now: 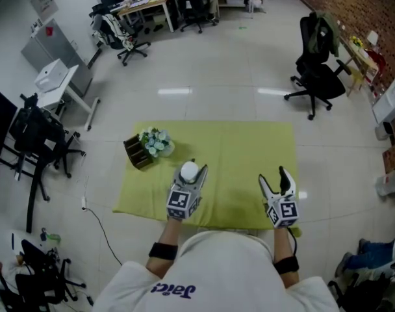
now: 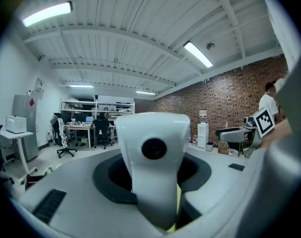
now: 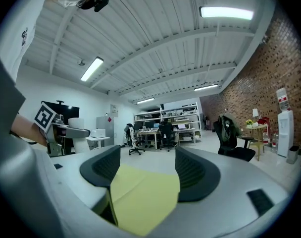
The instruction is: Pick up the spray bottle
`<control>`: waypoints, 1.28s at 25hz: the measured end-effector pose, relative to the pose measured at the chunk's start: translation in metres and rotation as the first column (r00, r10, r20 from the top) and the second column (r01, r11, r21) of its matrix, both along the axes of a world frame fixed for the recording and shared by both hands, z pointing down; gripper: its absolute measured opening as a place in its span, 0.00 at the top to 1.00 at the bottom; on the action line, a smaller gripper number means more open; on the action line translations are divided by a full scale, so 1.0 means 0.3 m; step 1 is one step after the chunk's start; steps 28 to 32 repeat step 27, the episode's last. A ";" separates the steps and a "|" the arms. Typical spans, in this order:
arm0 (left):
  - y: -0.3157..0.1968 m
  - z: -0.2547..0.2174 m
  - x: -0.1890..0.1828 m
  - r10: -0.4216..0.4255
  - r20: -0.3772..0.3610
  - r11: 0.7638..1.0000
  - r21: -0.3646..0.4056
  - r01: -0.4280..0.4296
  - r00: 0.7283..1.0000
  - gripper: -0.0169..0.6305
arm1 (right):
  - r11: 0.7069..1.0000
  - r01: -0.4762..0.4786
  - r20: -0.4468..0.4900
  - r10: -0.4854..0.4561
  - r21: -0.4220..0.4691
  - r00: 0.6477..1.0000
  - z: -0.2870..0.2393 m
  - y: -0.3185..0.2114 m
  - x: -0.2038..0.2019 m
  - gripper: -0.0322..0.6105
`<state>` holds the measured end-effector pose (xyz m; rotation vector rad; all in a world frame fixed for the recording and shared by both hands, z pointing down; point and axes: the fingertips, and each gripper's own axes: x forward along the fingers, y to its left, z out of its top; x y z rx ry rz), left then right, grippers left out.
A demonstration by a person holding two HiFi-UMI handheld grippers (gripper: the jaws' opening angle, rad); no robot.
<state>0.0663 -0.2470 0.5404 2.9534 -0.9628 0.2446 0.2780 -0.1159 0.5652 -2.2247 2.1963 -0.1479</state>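
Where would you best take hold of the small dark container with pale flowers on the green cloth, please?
Probably the bare near-left wall of the small dark container, approached from the head view's left: the pale flowers bunch at its right side. The open right tool is free.

Left hand-held gripper [image 1: 192, 173] clamps the spray bottle [image 2: 153, 162]; right hand-held gripper [image 1: 273, 175] level, jaws apart.

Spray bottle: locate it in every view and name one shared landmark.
Head view: lower centre, spray bottle in the left tool, over the yellow cloth.
Left gripper view: fills the centre, clamped between the jaws.
Right gripper view: small, far left, in that tool.
Shared landmark: the yellow cloth.
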 end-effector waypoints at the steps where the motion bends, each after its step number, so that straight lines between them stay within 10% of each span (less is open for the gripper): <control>1: 0.007 -0.002 -0.008 -0.012 -0.004 1.000 -0.003 0.012 1.000 0.68 | 1.000 0.004 -0.016 -0.004 -0.003 1.000 -0.002 -0.002 -0.009 0.39; 32: 0.052 -0.106 -0.136 -0.069 -0.040 0.977 0.197 0.076 0.997 0.68 | 0.992 -0.073 -0.037 0.077 0.101 0.996 -0.174 -0.001 -0.054 0.41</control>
